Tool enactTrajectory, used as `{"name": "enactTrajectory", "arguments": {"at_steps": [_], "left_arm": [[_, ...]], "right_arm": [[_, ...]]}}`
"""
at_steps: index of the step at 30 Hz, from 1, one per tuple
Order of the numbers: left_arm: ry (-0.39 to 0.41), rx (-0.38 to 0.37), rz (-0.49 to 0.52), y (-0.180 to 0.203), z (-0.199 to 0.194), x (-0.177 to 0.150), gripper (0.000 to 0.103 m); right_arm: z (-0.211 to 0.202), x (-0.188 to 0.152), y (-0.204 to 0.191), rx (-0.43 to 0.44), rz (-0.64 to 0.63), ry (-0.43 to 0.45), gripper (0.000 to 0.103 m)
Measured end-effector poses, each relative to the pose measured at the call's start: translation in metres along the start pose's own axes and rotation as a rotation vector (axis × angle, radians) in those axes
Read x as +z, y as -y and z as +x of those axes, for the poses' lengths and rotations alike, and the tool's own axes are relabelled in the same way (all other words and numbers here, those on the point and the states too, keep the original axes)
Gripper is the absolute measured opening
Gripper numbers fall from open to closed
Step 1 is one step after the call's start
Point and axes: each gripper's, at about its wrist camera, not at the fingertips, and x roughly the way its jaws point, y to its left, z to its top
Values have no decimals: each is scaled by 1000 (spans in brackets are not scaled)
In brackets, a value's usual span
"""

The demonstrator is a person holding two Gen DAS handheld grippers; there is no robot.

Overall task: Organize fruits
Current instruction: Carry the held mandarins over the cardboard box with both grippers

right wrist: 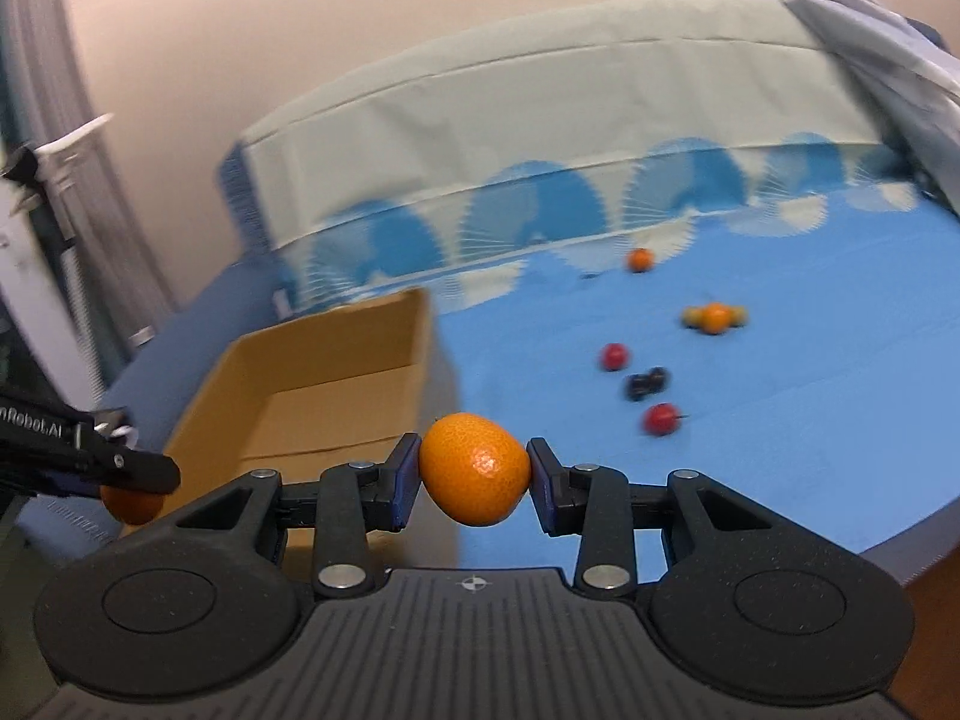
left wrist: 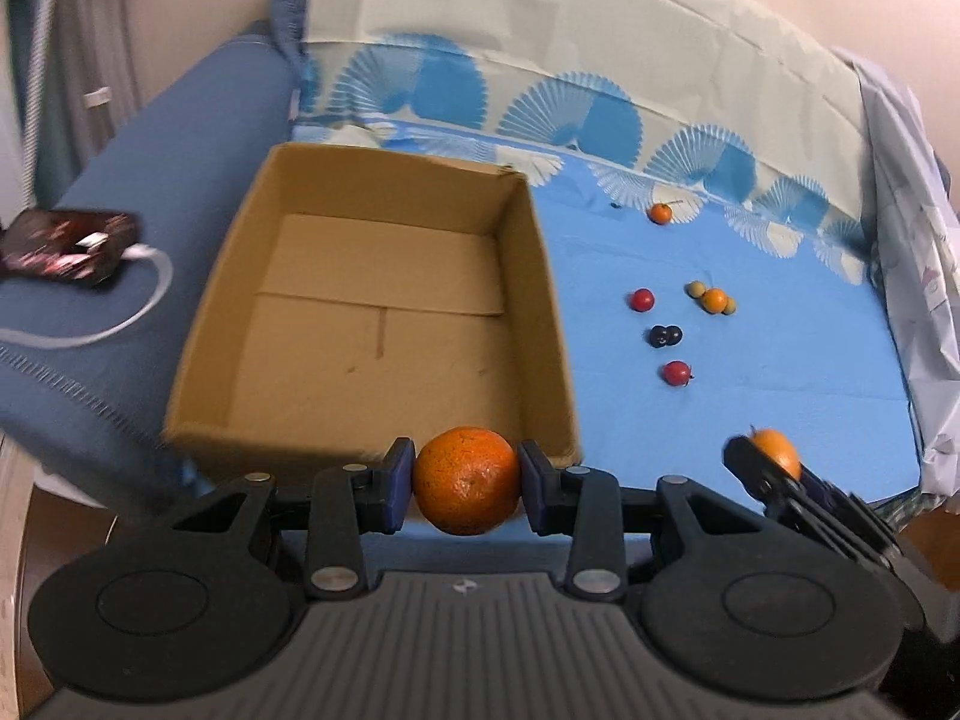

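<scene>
My left gripper (left wrist: 467, 480) is shut on an orange (left wrist: 465, 489), held just in front of the near wall of an open cardboard box (left wrist: 543, 276). The box looks bare inside. My right gripper (right wrist: 474, 471) is shut on a second orange (right wrist: 474, 468), to the right of the box (right wrist: 414, 348). The right gripper and its orange (left wrist: 777, 447) show at the right of the left wrist view; the left gripper with its orange (right wrist: 132, 507) shows at the left of the right wrist view. Small fruits lie on the blue cloth: red ones (left wrist: 642, 300) (left wrist: 677, 373), dark ones (left wrist: 665, 336), an orange-and-tan cluster (left wrist: 714, 300), a small orange (left wrist: 660, 213).
The blue patterned cloth (left wrist: 780, 360) covers the surface and rises at the back. A dark device with a white cable (left wrist: 66, 243) lies left of the box on a blue cushion. Crumpled pale fabric (left wrist: 918, 276) borders the right side.
</scene>
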Motion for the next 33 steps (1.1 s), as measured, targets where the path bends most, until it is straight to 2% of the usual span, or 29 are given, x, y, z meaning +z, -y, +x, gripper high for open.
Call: {"name": "enactTrajectory", "arguments": {"at_steps": [3, 8, 13, 23, 33], "left_arm": [[28, 28, -19, -15, -22, -16, 41], [75, 10, -80, -36, -46, -36, 41], [59, 8, -77, -42, -46, -46, 41], [52, -6, -92, -50, -33, -42, 41], [54, 1, -115, -67, -16, -21, 41]], "right_arm": [[-16, -5, -19, 37, -35, 13, 40], [-27, -5, -37, 51, -108, 1, 40], [-30, -9, -46, 50, -133, -8, 40], [-18, -9, -52, 22, -159, -38, 40], [0, 1, -68, 17, -219, -45, 40]]}}
